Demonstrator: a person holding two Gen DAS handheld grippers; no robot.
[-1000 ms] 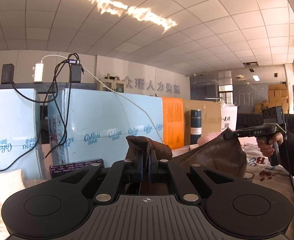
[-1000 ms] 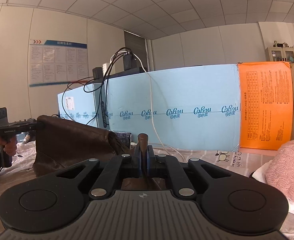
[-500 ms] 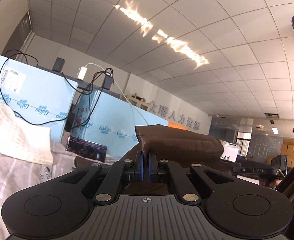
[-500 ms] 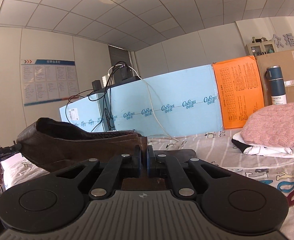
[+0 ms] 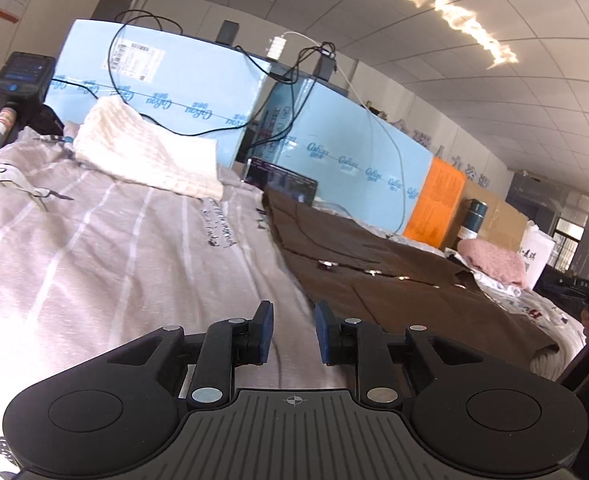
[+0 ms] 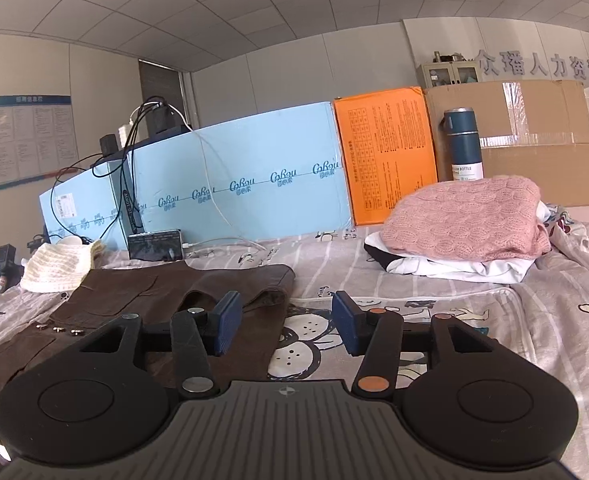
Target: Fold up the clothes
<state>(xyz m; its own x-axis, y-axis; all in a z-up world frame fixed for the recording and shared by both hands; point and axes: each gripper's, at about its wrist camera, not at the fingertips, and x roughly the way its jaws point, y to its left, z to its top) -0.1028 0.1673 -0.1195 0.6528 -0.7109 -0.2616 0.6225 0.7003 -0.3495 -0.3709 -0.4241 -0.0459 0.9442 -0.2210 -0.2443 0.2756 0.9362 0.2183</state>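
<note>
"cohou" on blue foam boards [image 6: 254, 184], "bottle" on flask [image 6: 465, 148]

The brown garment [image 6: 166, 300] is showing as matt, smooth woven cloth with small shiny metal snaps [image 6: 56, 329]. The bed sheet [image 5: 114, 248] is looking like soft printed cotton. The pink sweater [image 6: 466, 216] is showing a chunky, rough cable knit, and the cream cloth [image 5: 146, 152] a waffle texture.
</note>
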